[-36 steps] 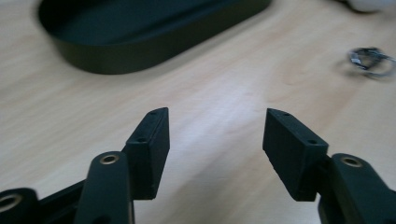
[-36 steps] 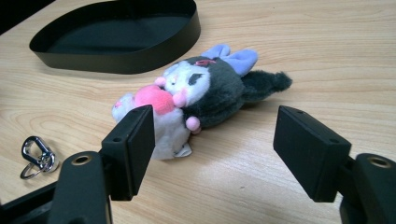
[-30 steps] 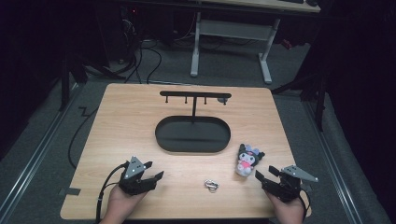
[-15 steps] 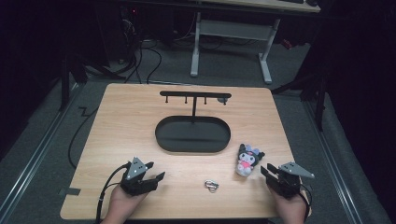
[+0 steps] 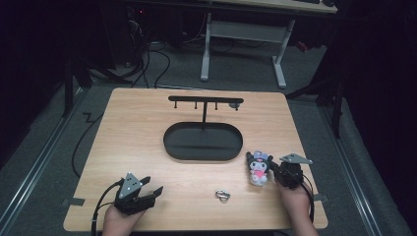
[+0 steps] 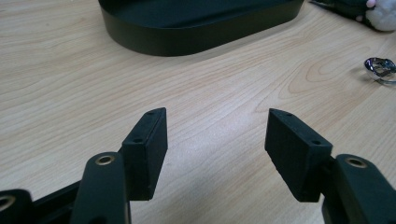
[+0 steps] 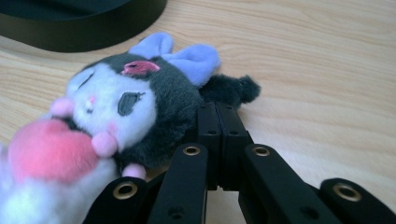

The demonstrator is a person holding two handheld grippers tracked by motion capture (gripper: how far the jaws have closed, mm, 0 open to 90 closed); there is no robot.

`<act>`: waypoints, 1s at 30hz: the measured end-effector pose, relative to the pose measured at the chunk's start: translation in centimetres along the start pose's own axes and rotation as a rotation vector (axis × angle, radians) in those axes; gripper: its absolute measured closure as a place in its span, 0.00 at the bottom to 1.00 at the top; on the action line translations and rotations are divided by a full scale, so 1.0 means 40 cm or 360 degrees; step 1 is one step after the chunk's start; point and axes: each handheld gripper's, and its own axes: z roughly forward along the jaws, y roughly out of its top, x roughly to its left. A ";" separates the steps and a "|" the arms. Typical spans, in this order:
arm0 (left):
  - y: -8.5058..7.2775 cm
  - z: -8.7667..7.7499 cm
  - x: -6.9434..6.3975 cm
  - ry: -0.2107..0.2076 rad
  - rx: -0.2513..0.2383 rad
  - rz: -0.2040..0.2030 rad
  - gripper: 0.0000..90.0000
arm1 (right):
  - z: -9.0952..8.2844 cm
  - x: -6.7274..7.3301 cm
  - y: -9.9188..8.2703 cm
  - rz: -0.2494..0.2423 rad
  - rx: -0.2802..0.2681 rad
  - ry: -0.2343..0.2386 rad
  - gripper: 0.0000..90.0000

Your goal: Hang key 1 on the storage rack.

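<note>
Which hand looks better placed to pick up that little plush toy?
Right. The right gripper lies against the plush toy's head. Its jaws have just closed, pads together with nothing visibly between them. The left gripper sits open farther off, beyond the metal ring.

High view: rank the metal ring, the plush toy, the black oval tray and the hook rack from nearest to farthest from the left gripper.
From the left gripper:
1. Metal ring, to its right near the table's front edge.
2. Black oval tray, at mid-table, beyond and to the right.
3. Plush toy, far right, beside the right gripper.
4. Hook rack, standing at the tray's back.
</note>
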 end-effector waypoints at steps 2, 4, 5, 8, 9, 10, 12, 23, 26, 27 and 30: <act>-0.002 -0.004 0.001 0.0008 -0.0007 -0.0005 0.44 | 0.006 0.001 0.004 -0.0014 -0.0001 0.0001 1.00; 0.000 -0.009 0.003 0.0016 -0.0015 -0.0003 0.44 | -0.006 0.002 0.008 -0.0018 -0.0041 -0.0015 1.00; 0.001 -0.011 0.004 0.0016 -0.0027 -0.0014 0.44 | -0.018 0.005 0.010 -0.0005 -0.0064 -0.0014 1.00; 0.003 -0.012 0.006 0.0013 -0.0032 -0.0012 0.44 | -0.047 0.012 0.015 0.0010 -0.0124 0.0005 1.00; 0.004 -0.010 0.006 0.0012 -0.0036 -0.0011 0.44 | -0.063 0.021 0.018 -0.0004 -0.0154 0.0021 1.00; 0.007 -0.006 0.007 0.0009 -0.0037 -0.0010 0.44 | -0.091 0.057 0.025 -0.0039 -0.0213 0.0077 1.00; 0.009 -0.004 0.007 0.0005 -0.0038 -0.0010 0.44 | -0.101 0.091 0.027 -0.0085 -0.0234 0.0123 1.00; 0.019 0.001 0.005 -0.0012 -0.0074 -0.0008 0.42 | -0.040 0.256 0.000 -0.0247 -0.0037 0.0347 1.00; 0.025 0.005 0.007 -0.0028 -0.0085 -0.0005 0.41 | -0.029 0.262 -0.013 -0.0255 0.0015 0.0326 1.00; 0.027 0.008 0.007 -0.0033 -0.0087 -0.0003 0.41 | -0.028 0.258 -0.016 -0.0256 0.0017 0.0318 1.00; 0.032 0.018 0.004 -0.0049 -0.0085 0.0008 0.41 | -0.027 0.245 -0.027 -0.0235 0.0040 0.0286 1.00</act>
